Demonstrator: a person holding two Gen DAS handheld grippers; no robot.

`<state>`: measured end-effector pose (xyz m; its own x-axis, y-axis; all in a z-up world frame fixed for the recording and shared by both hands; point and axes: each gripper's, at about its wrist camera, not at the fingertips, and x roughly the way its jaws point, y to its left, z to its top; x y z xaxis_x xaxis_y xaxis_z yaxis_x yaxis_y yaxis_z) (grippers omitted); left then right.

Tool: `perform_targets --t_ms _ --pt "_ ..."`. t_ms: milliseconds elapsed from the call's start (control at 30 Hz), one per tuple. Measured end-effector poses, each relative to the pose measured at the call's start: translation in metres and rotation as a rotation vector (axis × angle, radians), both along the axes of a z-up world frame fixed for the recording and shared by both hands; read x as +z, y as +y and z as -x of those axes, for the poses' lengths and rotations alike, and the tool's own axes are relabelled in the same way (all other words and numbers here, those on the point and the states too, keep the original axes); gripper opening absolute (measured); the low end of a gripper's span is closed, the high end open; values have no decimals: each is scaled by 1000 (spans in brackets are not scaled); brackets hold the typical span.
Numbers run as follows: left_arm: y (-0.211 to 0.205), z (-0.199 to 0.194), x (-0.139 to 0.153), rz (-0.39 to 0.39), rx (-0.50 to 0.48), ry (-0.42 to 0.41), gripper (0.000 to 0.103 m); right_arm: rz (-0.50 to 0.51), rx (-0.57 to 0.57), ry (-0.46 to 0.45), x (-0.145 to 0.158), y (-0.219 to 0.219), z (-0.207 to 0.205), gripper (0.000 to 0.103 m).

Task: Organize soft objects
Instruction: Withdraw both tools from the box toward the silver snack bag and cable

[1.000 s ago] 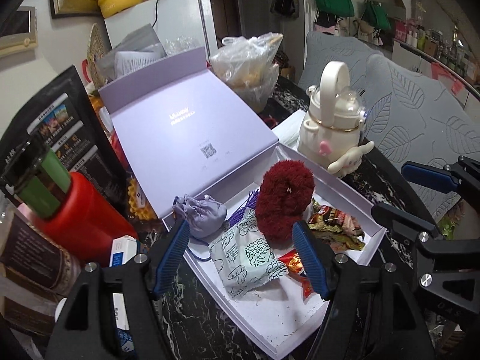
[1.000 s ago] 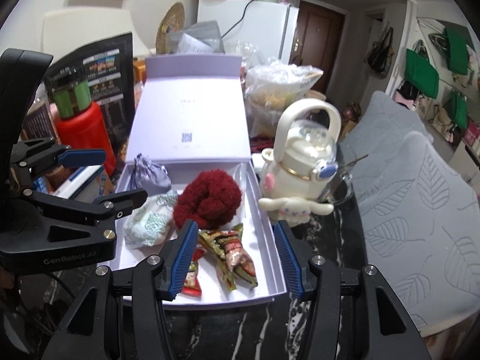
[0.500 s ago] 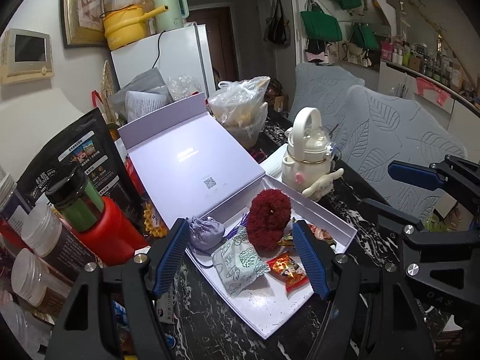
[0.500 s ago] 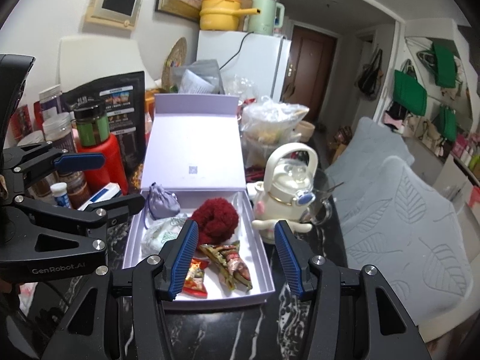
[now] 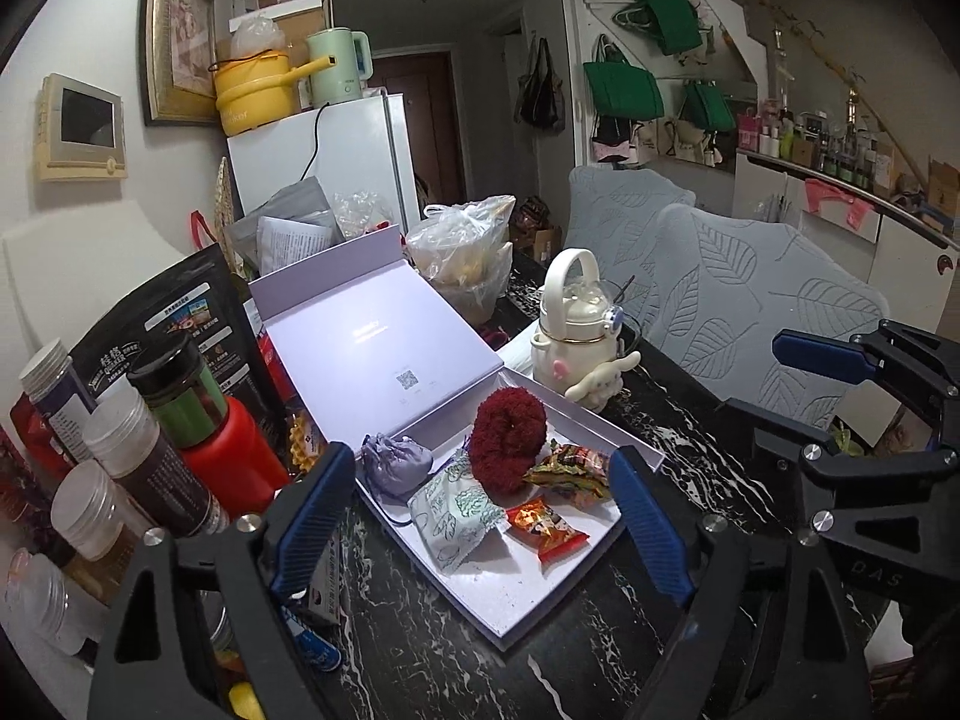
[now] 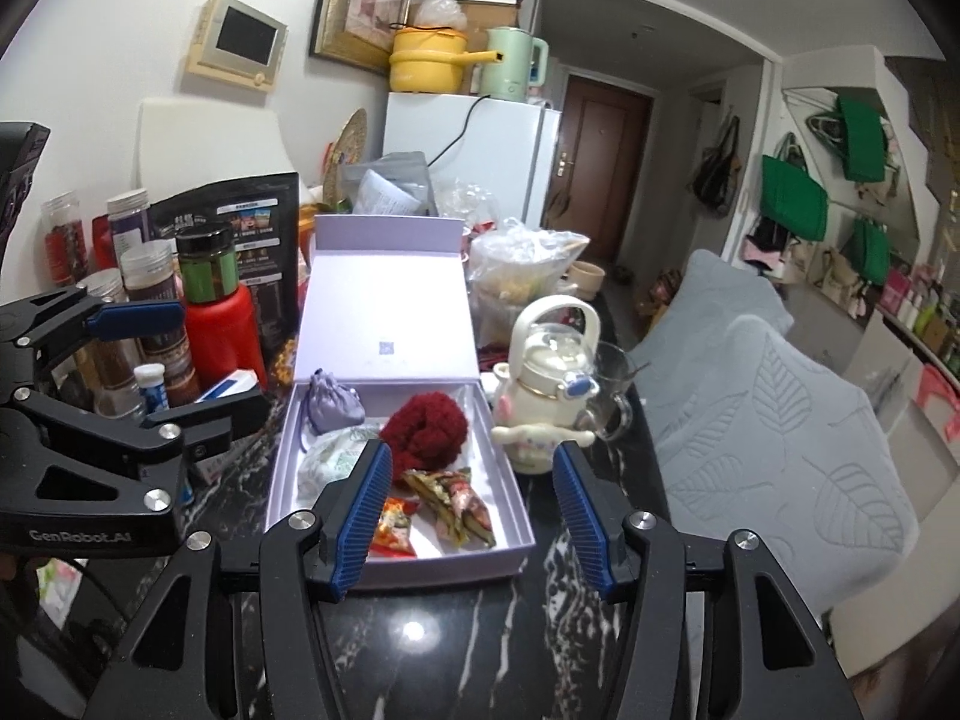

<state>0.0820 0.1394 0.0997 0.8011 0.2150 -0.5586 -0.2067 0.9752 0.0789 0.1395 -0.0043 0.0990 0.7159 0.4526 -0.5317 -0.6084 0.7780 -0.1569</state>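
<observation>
Nearest, both hand-held grippers hang above the near edge of the dark marbled counter (image 6: 420,630), and both have drawn back and up from the box over the last second, so the whole box now fits in each view. The left hand-held gripper (image 5: 480,516) is spreading its jaws wide with nothing between the pads. The right hand-held gripper (image 6: 474,510) stands partly open and widening a little, likewise empty.

Just past them lies the open lilac box (image 6: 456,564), lid propped back. Inside, nearest, are a red snack packet (image 5: 546,531) and a darker foil one (image 5: 570,471). Beside them is a patterned green-white pouch (image 5: 456,510), then the fluffy red scrunchie (image 5: 507,438) and the lilac drawstring bag (image 5: 396,465) at the far left corner. None of them has shifted.

Beyond the box stands a white character kettle (image 6: 549,396), with jars (image 6: 150,276) to the left.

The retreat with empty, opening jaws suggests the soft things are now stowed, and the lid may be what remains.
</observation>
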Motion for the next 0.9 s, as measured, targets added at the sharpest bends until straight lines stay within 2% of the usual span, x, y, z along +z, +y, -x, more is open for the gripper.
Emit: perform_targets --t_ms 100,167,533,900 --pt "-5 9 -2 3 -8 -6 88 -10 -1 3 -1 -7 11 61" --pt "-8 16 -3 13 -15 -13 88 -21 2 9 -1 -12 16 74" --pt "-26 41 -12 14 -51 -14 88 -45 -23 39 -10 -36 46 77" --pt "-44 53 -35 44 -89 21 88 -19 -73 41 -23 -59 68 78"
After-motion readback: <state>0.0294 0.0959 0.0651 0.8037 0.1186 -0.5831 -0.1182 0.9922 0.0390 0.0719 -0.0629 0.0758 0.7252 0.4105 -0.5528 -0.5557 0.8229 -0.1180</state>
